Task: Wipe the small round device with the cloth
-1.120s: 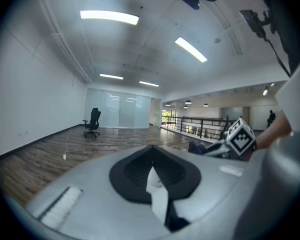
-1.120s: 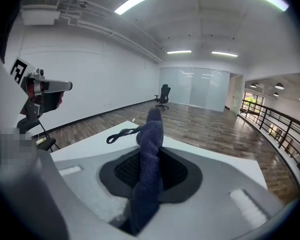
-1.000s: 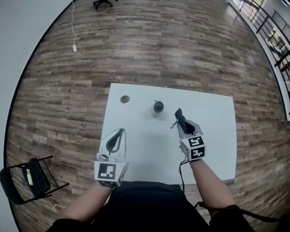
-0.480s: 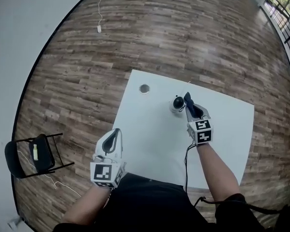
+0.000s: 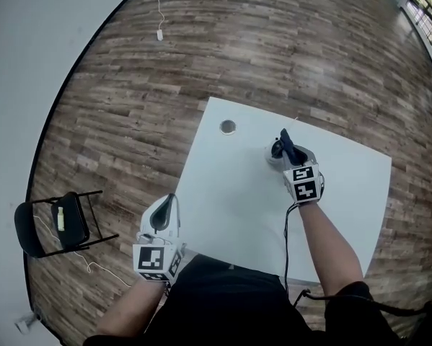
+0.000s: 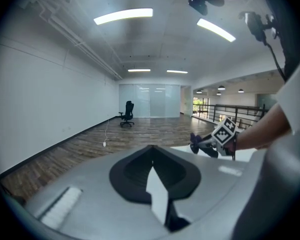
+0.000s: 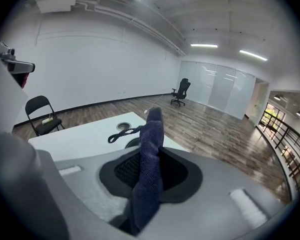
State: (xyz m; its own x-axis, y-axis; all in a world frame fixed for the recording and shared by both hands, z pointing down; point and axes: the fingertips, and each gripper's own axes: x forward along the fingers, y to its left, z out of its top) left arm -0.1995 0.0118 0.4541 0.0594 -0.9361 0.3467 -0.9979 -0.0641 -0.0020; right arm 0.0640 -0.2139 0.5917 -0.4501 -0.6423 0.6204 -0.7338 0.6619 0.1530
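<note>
The small round device [image 5: 275, 153] stands on the white table [image 5: 230, 193] toward its far side. In the right gripper view only its dark top [image 7: 133, 143] shows, behind the jaws. My right gripper [image 5: 291, 154] is shut on the dark blue cloth [image 5: 285, 142], which sticks up past the jaws and hangs right at the device. The cloth [image 7: 148, 159] fills the middle of the right gripper [image 7: 148, 151] view. My left gripper [image 5: 166, 207] hovers over the table's near left edge, far from the device. The left gripper [image 6: 152, 166] holds nothing, its jaws together.
A small round ring [image 5: 228, 126] lies on the table left of the device. A black folding chair [image 5: 57, 225] stands on the wooden floor to the left. A dark cable [image 5: 286, 244] trails from my right wrist toward my body.
My right gripper has carried the cloth forward across the table until it reaches the device. My left gripper has drawn back and left to the table's near edge.
</note>
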